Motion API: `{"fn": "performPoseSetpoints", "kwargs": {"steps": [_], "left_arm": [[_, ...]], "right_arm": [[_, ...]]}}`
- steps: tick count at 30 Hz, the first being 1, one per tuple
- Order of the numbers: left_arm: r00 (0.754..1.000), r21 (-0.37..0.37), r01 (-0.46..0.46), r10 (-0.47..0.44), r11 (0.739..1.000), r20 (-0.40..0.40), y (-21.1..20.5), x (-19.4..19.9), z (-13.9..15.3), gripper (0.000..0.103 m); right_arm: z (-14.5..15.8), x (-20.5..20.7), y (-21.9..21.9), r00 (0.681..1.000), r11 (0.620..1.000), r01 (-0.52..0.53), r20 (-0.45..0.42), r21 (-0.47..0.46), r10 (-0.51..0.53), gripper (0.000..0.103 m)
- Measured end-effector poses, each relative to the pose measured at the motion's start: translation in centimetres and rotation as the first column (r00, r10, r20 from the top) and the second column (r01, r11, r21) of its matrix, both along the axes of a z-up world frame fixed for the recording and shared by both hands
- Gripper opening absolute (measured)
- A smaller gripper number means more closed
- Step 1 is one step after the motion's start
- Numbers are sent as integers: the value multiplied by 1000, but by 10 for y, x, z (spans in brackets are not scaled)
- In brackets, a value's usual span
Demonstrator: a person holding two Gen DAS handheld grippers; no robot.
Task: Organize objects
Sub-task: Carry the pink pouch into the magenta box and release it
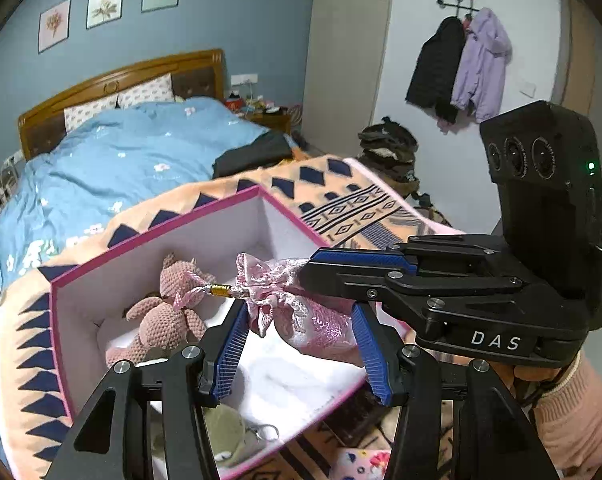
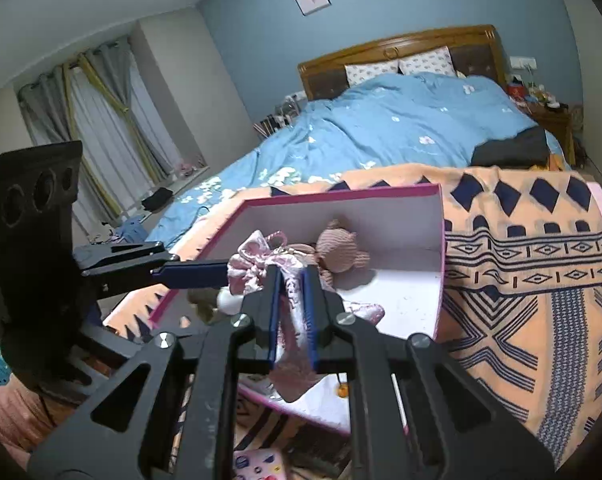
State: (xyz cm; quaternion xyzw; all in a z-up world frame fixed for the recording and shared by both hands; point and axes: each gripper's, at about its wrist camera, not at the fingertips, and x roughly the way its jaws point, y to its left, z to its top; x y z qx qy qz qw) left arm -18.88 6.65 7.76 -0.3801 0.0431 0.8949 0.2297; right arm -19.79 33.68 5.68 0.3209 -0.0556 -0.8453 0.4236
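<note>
While both grippers carry the pink satin pouch over the pink-rimmed box, the step in hand looks like lowering it inside, and doing that well depends on keeping the two grips in step. The right gripper is clamped tight on the pouch's body, jaws nearly together with the fabric pinched flat between them. The left gripper stands partly apart, its blue pads on either side of the gathered neck; in the right wrist view one left finger reaches in against the ruffle, yet whether the pads truly press the cloth I cannot tell. The pouch hangs above the box's white floor, near the middle of it, with its gold-capped drawstring trailing toward the crocheted bear that lies against the far wall of the box.

Both hands should descend together so the satin does not stretch or slip between them. A sensible landing spot is the bare floor toward the near edge of the box, clear of the bear. I would let the body touch down first, then release the right grip, then draw the left fingers straight back off the neck. The drawstring could snag on the bear's yarn, so the cord should be kept slack and guided inside the rim. The box rests on a patterned blanket at the foot edge of the bed, soft footing, so pressing on its walls may tip it.
</note>
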Motion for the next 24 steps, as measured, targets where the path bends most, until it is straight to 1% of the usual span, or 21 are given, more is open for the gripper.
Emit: {"fn": "performPoseSetpoints", "kwargs": {"steps": [5,9,12,14,16,18,19,22,23,24], "left_arm": [[997,12,-16,15,1000,82,-1,-29,-21,53],[989,4,-29,28,1000,143,2,-50,-35,53],[986,-30,-57,61,998,158,4,-61,-44,53],[983,-44,-71,77,997,166,5,-64,-48,54],[984,-57,-79,87,995,155,6,-62,-50,55],[987,-66,-86,94,994,128,5,-56,-48,55],[989,-73,-88,96,993,110,5,-51,-46,57],[995,-49,-79,81,996,55,0,-30,-35,58],[996,-38,-74,75,997,39,-2,-24,-31,59],[997,-26,-69,69,997,20,-4,-15,-26,64]], "right_arm": [[-20,-28,-3,998,999,36,57,31,-37,13],[-33,-46,-2,993,996,73,89,59,-78,13],[-37,-54,0,989,992,96,103,77,-103,14],[-35,-53,1,988,988,119,88,94,-127,14],[-31,-49,3,989,988,124,68,91,-131,17],[-27,-40,8,991,989,122,52,79,-127,22],[-25,-36,11,991,990,121,44,76,-124,23],[-19,-16,24,995,994,99,24,39,-100,31],[-17,-8,29,995,995,93,18,25,-93,35],[-14,2,34,996,996,85,9,14,-85,39]]}}
